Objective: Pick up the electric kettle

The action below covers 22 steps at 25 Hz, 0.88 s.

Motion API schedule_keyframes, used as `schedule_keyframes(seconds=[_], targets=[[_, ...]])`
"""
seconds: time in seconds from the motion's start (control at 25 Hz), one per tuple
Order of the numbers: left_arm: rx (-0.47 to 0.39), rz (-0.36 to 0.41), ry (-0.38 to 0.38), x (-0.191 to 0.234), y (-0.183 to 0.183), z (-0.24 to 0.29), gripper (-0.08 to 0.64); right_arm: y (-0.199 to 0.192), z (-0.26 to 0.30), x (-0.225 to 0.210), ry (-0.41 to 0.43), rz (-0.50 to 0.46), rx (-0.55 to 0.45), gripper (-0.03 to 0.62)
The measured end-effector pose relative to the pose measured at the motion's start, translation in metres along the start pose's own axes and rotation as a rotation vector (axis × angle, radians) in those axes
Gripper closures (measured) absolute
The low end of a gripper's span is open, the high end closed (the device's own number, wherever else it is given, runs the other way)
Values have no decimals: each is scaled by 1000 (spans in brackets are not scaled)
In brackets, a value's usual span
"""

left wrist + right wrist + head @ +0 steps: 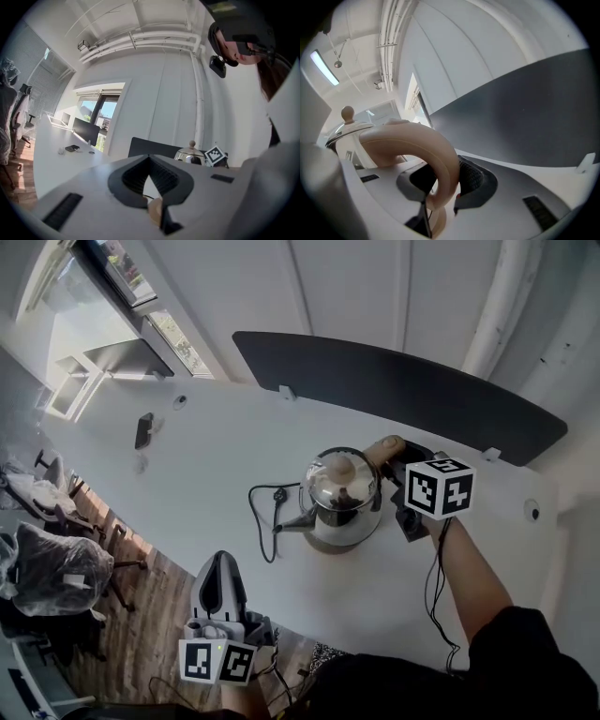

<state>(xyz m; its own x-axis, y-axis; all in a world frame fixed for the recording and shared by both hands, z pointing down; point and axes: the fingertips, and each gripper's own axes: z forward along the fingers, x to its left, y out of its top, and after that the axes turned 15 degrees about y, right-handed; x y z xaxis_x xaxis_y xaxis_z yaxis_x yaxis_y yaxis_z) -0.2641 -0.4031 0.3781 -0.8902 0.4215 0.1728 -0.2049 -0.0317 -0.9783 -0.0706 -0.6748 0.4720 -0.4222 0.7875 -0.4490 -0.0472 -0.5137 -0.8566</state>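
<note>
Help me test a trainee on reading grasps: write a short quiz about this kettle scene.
1. True or false: the right claw is closed on the handle of the kettle.
2. What lies beside the spout? A) a black cord B) a mug C) a plate
3. Short answer: what is between the jaws of the left claw?

Key: 1 true; 2 A; 3 nothing.
</note>
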Motion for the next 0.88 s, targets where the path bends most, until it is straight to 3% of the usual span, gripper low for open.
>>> schedule_keyframes(seconds=[0.28,0.56,0.88], targets=[[-33,-11,-55,-41,20,-48,558,38,-110,20,-132,-2,-102,479],[-57,23,-18,-42,16,-35,558,42,-132,29,-166,15,-149,479],[-93,-2,-77,-64,24,-89,558,25,-203,68,-258,64,-171,479]])
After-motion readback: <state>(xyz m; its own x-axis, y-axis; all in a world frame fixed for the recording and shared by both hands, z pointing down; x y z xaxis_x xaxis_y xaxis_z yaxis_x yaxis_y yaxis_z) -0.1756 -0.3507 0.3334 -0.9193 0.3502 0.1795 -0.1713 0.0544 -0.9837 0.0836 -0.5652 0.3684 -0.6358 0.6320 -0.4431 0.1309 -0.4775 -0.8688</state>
